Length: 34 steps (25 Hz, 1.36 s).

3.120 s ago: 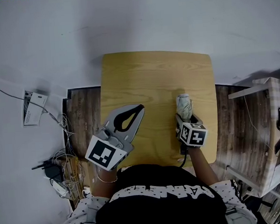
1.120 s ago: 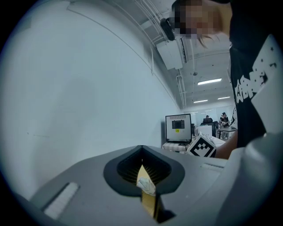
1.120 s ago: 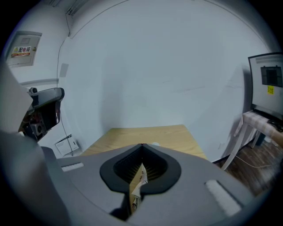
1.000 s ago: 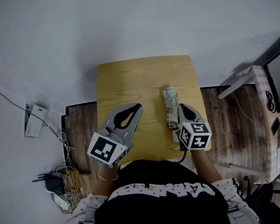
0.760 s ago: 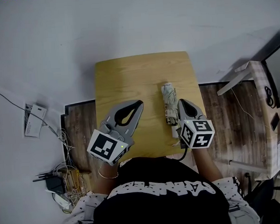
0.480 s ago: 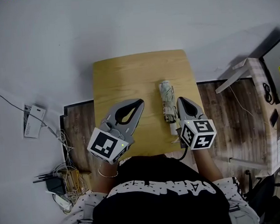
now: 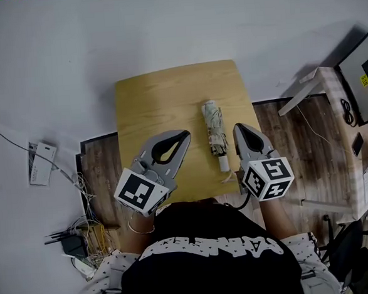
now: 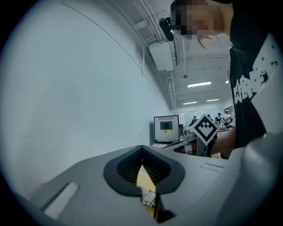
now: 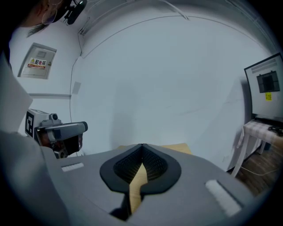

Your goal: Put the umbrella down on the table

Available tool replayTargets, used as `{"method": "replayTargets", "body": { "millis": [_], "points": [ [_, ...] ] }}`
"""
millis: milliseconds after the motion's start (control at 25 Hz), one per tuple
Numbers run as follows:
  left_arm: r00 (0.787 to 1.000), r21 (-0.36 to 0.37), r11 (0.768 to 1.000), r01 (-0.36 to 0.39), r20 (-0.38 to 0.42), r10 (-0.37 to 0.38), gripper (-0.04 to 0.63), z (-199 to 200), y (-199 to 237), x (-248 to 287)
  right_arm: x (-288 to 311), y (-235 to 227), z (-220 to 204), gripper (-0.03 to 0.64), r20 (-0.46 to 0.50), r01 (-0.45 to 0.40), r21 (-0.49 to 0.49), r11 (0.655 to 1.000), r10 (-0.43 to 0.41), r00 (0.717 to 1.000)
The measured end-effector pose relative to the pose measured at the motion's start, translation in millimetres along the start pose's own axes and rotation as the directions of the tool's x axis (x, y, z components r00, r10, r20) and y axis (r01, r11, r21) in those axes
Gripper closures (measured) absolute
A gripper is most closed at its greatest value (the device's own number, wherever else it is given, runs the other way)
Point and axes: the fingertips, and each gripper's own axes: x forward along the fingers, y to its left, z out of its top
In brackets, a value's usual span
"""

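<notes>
Grey jaws of the right gripper (image 7: 238, 129) are pressed together, with nothing pinched between them. The folded umbrella (image 7: 215, 135) is seen lying flat on the wooden surface (image 7: 155, 101) just to their left, apart from them. The left gripper (image 7: 184, 135) is likewise closed and empty, farther off on the umbrella's other side. The umbrella's white handle end is turned toward the person.

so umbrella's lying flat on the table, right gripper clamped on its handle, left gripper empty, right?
Not quite. The right gripper is shut on nothing, clear of the umbrella; the head view shows a gap, the right gripper view empty jaws. Umbrella flat on the table, left gripper empty: correct.
</notes>
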Motion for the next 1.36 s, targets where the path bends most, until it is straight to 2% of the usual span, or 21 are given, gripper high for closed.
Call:
{"method": "replayTargets", "body": {
  "millis": [160,360,640,800,1360],
  "points": [
    [1.000,-0.002,1.000,0.028,0.003,-0.028,0.598,2,-13,0,-9,1,8,0.603,0.017,0.000,-0.043,0.999,0.000,1.000],
    [0.999,0.000,0.999,0.041,0.016,-0.041,0.598,4,-21,0,-17,10,13,0.603,0.039,-0.047,-0.059,0.997,0.050,0.998],
    [0.997,-0.026,0.997,0.071,0.028,-0.071,0.598,8,-35,-4,-24,14,15,0.603,0.040,-0.071,-0.043,0.997,0.072,0.997],
    [0.997,-0.046,0.996,0.075,-0.007,-0.075,0.598,6,-39,-7,-27,14,14,0.603,0.033,-0.067,-0.037,0.997,0.068,0.997],
    [0.998,-0.044,0.997,0.056,0.012,-0.055,0.598,1,-41,-13,-30,16,7,0.603,0.022,-0.064,-0.025,0.998,0.065,0.998]
  ]
}}
